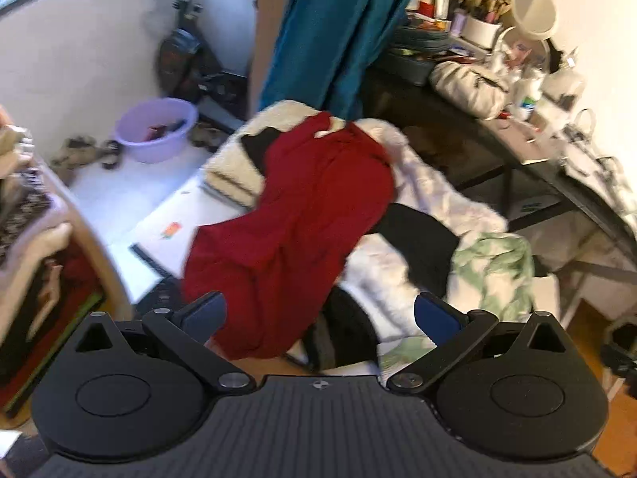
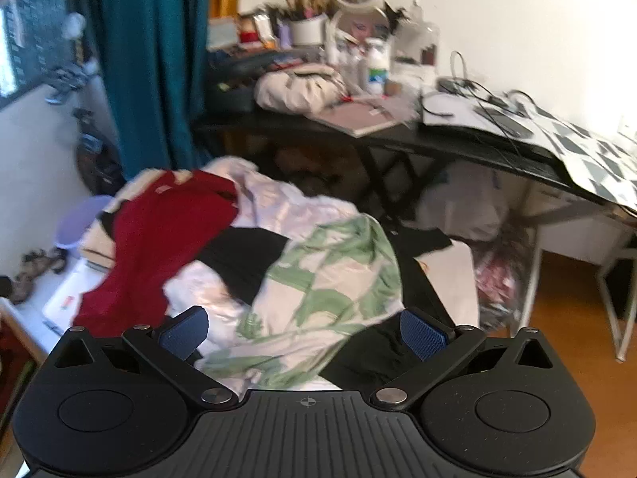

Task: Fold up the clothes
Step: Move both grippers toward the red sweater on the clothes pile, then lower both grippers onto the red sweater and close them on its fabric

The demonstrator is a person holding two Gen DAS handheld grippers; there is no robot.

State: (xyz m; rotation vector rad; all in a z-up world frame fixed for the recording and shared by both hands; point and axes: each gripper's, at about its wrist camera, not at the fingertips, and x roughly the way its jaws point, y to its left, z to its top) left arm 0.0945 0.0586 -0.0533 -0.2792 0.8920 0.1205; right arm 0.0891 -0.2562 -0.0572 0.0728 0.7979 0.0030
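- Left gripper [image 1: 320, 314]: blue-padded fingers [image 1: 203, 312] spread wide, holding nothing, hovering over the near end of the pile.
- Right gripper [image 2: 304, 334]: fingers equally wide apart and empty, above the green-and-white leaf-print cloth [image 2: 330, 279].
- Long dark-red soft garment [image 1: 302, 215] lies loosely spread over a white fluffy blanket [image 1: 434, 195]; its long axis runs from the near-left edge toward the far end.
- It looks light and limp, so it is probably best pinched at the hem corners.
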